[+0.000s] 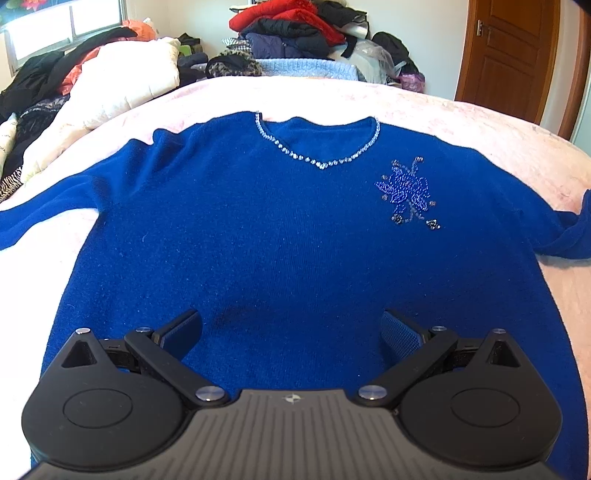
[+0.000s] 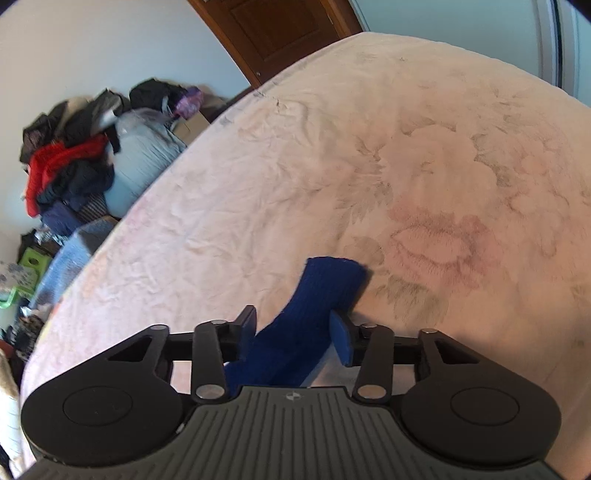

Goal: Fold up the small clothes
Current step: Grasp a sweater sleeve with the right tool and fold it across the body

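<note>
A royal-blue sweater (image 1: 280, 229) lies flat, front up, on the pink bedspread (image 1: 461, 122). It has a beaded V neckline (image 1: 321, 162) and a beaded flower (image 1: 406, 192) on the chest. My left gripper (image 1: 291, 328) is open over the sweater's lower body, empty. In the right wrist view my right gripper (image 2: 295, 328) has its jaws partly apart around the blue sleeve end (image 2: 317, 295), which sticks up between the fingers, lifted off the bedspread (image 2: 406, 166).
Piled clothes (image 1: 295, 33) and a white quilt (image 1: 122, 85) lie beyond the bed's far edge. A wooden door (image 1: 509, 51) stands at the back right. The clothes pile (image 2: 74, 166) also shows at the left in the right wrist view.
</note>
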### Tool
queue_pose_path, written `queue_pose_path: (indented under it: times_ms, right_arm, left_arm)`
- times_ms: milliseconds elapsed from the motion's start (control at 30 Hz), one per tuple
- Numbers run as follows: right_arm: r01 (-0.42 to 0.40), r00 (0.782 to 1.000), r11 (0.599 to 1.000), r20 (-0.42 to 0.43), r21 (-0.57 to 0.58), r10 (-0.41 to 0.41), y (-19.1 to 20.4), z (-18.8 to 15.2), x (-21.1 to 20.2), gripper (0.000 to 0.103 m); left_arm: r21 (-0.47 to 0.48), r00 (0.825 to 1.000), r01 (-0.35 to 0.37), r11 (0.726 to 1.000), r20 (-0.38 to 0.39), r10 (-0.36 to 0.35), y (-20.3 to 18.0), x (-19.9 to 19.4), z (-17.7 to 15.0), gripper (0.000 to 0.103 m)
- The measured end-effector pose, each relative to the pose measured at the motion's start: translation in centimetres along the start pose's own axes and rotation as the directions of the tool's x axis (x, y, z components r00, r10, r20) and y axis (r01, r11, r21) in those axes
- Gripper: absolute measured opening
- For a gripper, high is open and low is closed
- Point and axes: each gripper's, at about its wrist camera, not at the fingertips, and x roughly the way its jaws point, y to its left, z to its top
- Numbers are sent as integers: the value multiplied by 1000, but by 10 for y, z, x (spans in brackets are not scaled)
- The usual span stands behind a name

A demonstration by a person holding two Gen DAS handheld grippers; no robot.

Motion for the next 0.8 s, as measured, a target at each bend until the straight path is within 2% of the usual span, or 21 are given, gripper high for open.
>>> queue_pose_path:
  times_ms: [200, 267, 333, 433, 500, 567, 633, 733, 800]
  right_arm:
    - [14, 1000, 997, -11, -73, -15, 9, -2, 7, 18]
    - [-26, 1000, 997, 0, -70, 26, 10, -4, 2, 13]
    - [-91, 995, 993, 43, -74, 94, 10, -6, -10, 13]
    - [-197, 971, 962, 95, -190, 218, 30, -23, -39, 13]
    - [-282, 943, 914, 92, -292, 320, 52, -44, -62, 13]
    - [-361, 913, 844, 34, -397, 407, 77, -71, -80, 13]
    - [-420, 887, 770, -39, -480, 460, 102, -102, -91, 13]
    - [-506, 845, 660, -165, -555, 509, 133, -147, -104, 13]
    - [-552, 816, 583, -243, -596, 524, 152, -174, -114, 13]
  left_arm:
    - [-3, 1000, 1, 1000, 9, -1, 1, 1, 3, 103]
    - [-15, 1000, 25, 1000, 14, -25, 3, -1, 5, 103]
    - [-43, 996, 83, 996, 26, -82, 8, -3, 11, 103]
    - [-104, 978, 204, 973, 68, -198, 20, -10, 28, 103]
    - [-149, 952, 300, 942, 110, -285, 28, -14, 43, 103]
    - [-199, 916, 399, 895, 140, -377, 35, -14, 57, 103]
    - [-262, 871, 490, 831, 165, -462, 40, -10, 67, 103]
    - [-362, 798, 598, 715, 186, -574, 43, 4, 74, 103]
    - [-417, 768, 626, 659, 180, -615, 42, 16, 75, 103]
